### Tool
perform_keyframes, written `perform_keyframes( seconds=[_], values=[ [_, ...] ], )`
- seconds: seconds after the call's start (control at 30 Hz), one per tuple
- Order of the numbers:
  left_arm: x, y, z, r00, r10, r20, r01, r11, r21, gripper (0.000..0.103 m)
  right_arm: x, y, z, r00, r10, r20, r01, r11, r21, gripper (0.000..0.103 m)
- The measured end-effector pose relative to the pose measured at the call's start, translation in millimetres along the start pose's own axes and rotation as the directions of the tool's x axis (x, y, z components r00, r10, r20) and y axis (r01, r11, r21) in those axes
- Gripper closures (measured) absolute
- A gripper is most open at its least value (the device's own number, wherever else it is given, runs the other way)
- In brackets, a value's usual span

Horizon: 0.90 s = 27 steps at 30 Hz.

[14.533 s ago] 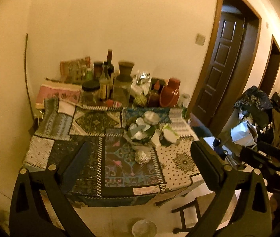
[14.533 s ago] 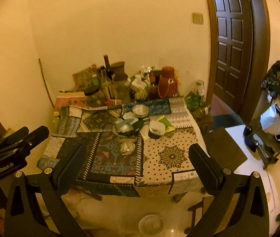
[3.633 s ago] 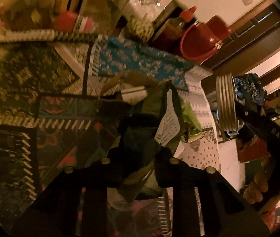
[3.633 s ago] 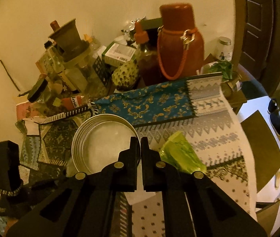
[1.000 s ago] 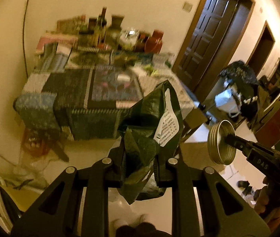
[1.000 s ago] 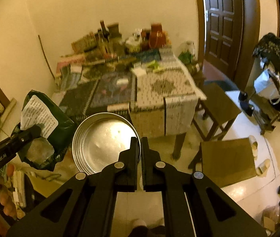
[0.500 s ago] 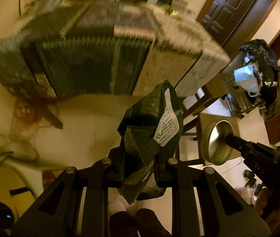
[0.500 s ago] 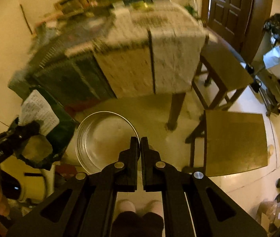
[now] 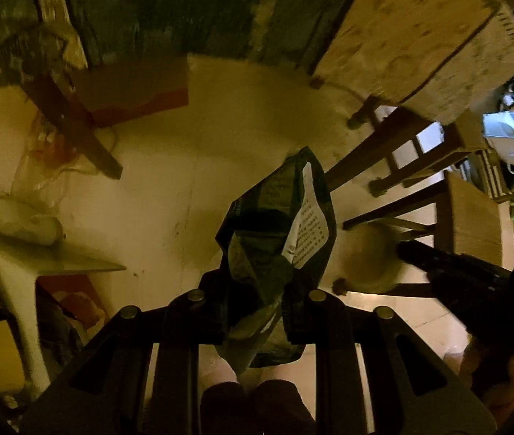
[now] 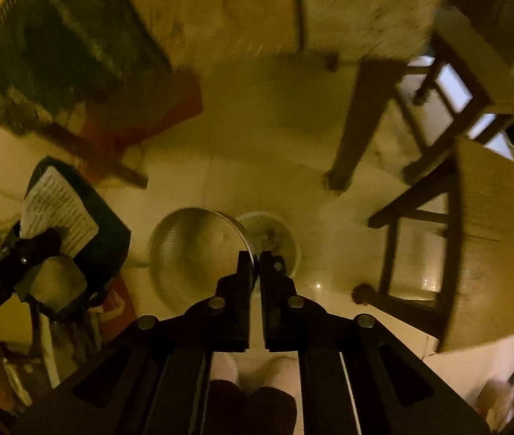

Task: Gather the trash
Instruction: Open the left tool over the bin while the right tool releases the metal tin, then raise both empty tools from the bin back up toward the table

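Pale floor tiles [image 9: 170, 188] are seen far below the fingers in the left wrist view, with the hanging tablecloth [image 9: 199, 3] of a table high above the fingertips. The left gripper [image 9: 253, 311] is squeezed shut on a crumpled green bag [image 9: 275, 224], which is pinched between the two fingers and sticks out past the tips. A white label [image 9: 307, 224] is seen on the bag's right side. A wooden stool [image 9: 471, 217] is seen to the right of the fingers. A round white bin [image 9: 369, 257] is seen on the floor just right of the bag, partly hidden by it. The right gripper [image 9: 438, 272] is seen at the far right, dark and blurred, so its fingers cannot be told apart there.

Pale floor [image 10: 257, 145] is again seen beyond the fingers in the right wrist view. The right gripper [image 10: 255, 261] is pressed nearly together on the rim of a round metal lid [image 10: 195, 250], which is held out to the left of the fingertips. The white bin [image 10: 275, 232] is seen on the floor right past the fingertips, partly behind the lid. The stool [image 10: 492, 232] is seen to the right. The green bag [image 10: 75, 224] is seen far to the left, held in the left gripper [image 10: 39, 250].
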State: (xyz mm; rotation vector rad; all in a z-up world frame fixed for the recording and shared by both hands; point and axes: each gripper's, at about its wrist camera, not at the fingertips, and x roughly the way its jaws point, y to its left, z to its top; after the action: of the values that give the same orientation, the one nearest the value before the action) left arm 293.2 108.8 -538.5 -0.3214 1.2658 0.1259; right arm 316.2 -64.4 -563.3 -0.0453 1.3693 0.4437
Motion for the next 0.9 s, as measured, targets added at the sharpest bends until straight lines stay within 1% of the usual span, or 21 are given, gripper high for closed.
perform_keyframes(
  seconds=[0.03, 0.07, 0.2, 0.37, 0.53, 0.57, 0.6, 0.63, 0.67, 0.7, 0.73, 0.83, 0.9],
  values=[
    [6, 1, 0, 1.0, 0.001, -0.004, -0.001, 1.0, -0.003, 0.082, 12, 2, 0, 1.0, 0.012, -0.02, -0.012, 1.0, -0.007, 0.075],
    [13, 2, -1, 1.0, 0.002, -0.009, -0.002, 1.0, -0.007, 0.082, 20, 3, 0, 0.999, 0.029, -0.025, -0.029, 1.0, -0.008, 0.067],
    [42, 0, -4, 0.999, -0.009, -0.038, 0.008, 1.0, -0.007, 0.082, 31, -6, -4, 0.998, 0.048, -0.037, -0.048, 0.999, 0.007, 0.066],
    [74, -16, -4, 0.996, -0.027, -0.089, 0.028, 1.0, 0.002, 0.082, 31, -23, -7, 0.998, 0.04, -0.051, -0.038, 0.999, 0.038, 0.066],
    [112, -34, -2, 0.991, -0.027, -0.133, 0.03, 0.999, 0.021, 0.081, 27, -36, -4, 0.999, 0.027, -0.043, -0.024, 0.998, 0.063, 0.066],
    [119, -36, -2, 0.99, -0.025, -0.141, 0.029, 0.999, 0.022, 0.078, 24, -37, -4, 0.999, 0.023, -0.035, -0.02, 0.998, 0.066, 0.066],
    [129, -38, -1, 0.988, -0.025, -0.155, 0.029, 0.999, 0.02, 0.072, 23, -38, -3, 0.999, 0.022, -0.031, -0.02, 0.997, 0.069, 0.066],
    [137, -40, -2, 0.985, -0.027, -0.169, 0.03, 0.999, 0.016, 0.063, 23, -39, -3, 0.999, 0.024, -0.027, -0.022, 0.997, 0.072, 0.066],
    [144, -39, -1, 0.983, -0.027, -0.183, 0.029, 1.0, 0.01, 0.057, 21, -39, -2, 0.999, 0.026, -0.021, -0.025, 0.997, 0.077, 0.066],
    [153, -39, -1, 0.979, -0.022, -0.203, 0.023, 1.0, 0.003, 0.047, 23, -41, -2, 0.999, 0.028, -0.018, -0.027, 0.996, 0.081, 0.066],
    [160, -39, -2, 0.975, -0.016, -0.22, 0.016, 1.0, -0.001, 0.042, 22, -41, -2, 0.999, 0.03, -0.012, -0.029, 0.996, 0.085, 0.066],
    [171, -37, -2, 0.97, -0.007, -0.244, 0.005, 1.0, -0.01, 0.042, 19, -42, -2, 0.999, 0.038, 0.004, -0.038, 0.994, 0.098, 0.066],
    [167, -37, -2, 0.971, 0.013, -0.237, -0.011, 1.0, 0.01, 0.042, 16, -43, -2, 0.999, 0.042, 0.009, -0.043, 0.994, 0.101, 0.066]
  ],
)
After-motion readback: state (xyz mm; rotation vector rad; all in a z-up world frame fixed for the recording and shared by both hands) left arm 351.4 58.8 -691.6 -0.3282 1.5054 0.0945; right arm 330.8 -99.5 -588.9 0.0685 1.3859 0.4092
